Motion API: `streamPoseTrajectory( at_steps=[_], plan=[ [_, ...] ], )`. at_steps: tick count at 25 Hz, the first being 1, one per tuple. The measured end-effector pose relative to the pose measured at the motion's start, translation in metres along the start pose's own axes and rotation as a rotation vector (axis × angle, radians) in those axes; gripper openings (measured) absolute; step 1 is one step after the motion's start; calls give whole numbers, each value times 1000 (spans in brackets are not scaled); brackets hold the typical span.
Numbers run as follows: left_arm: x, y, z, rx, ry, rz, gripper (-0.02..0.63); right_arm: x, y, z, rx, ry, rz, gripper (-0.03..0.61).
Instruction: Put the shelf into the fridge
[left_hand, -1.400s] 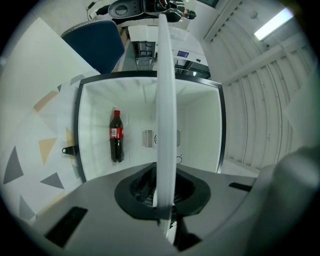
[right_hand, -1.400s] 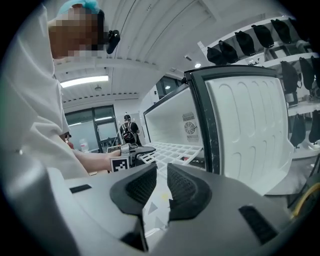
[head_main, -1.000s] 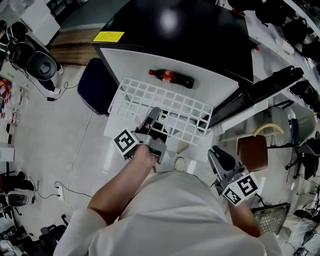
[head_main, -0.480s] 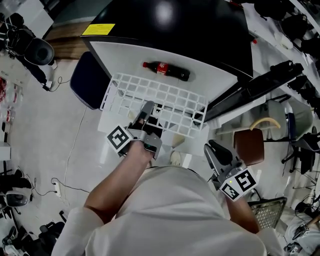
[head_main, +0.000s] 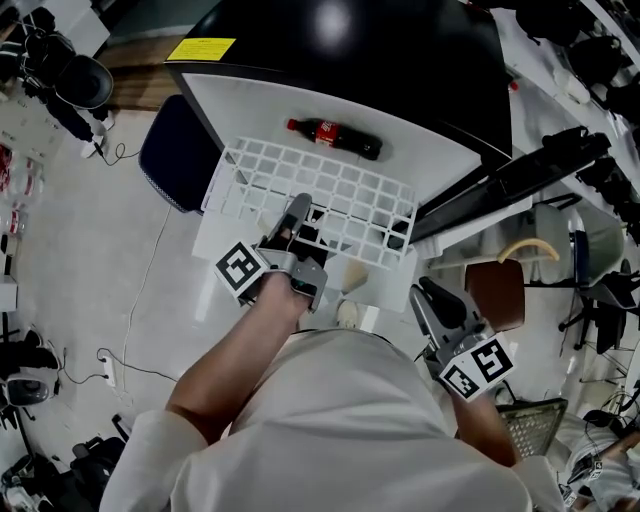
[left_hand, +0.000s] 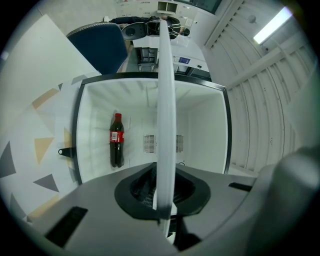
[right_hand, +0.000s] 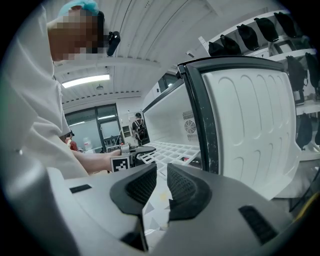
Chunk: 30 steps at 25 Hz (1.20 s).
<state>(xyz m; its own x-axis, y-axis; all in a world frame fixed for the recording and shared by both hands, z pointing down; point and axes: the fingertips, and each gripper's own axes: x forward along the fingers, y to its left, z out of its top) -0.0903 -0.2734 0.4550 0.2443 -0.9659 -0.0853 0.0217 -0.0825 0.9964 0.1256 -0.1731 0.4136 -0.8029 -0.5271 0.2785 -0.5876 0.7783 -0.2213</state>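
While the left hand-held gripper (head_main: 297, 212) clamps the wire shelf (head_main: 345, 190) at frame centre, at the open fridge (head_main: 250, 108) mouth, insertion proceeds; next, probably a level inward push. Right hand-held gripper (head_main: 432, 300), lower right: narrowly parted, empty.

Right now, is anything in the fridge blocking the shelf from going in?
Nothing visible does. The shelf, clamped in the left gripper, points at open space inside the fridge. The bottle lies against one inner wall, to the side of the shelf's path.
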Motion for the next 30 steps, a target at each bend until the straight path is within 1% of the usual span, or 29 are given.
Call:
streamPoseTrajectory(
  at_steps=[8, 19, 30],
  plan=[
    [7, 1, 4, 18, 2, -4, 38, 1, -2, 2, -7, -5, 8, 74],
    [24, 4, 4, 14, 32, 9, 38, 2, -10, 1, -2, -16, 0, 74],
    [42, 9, 9, 12, 59, 12, 38, 1, -14, 4, -3, -20, -27, 74]
  ],
)
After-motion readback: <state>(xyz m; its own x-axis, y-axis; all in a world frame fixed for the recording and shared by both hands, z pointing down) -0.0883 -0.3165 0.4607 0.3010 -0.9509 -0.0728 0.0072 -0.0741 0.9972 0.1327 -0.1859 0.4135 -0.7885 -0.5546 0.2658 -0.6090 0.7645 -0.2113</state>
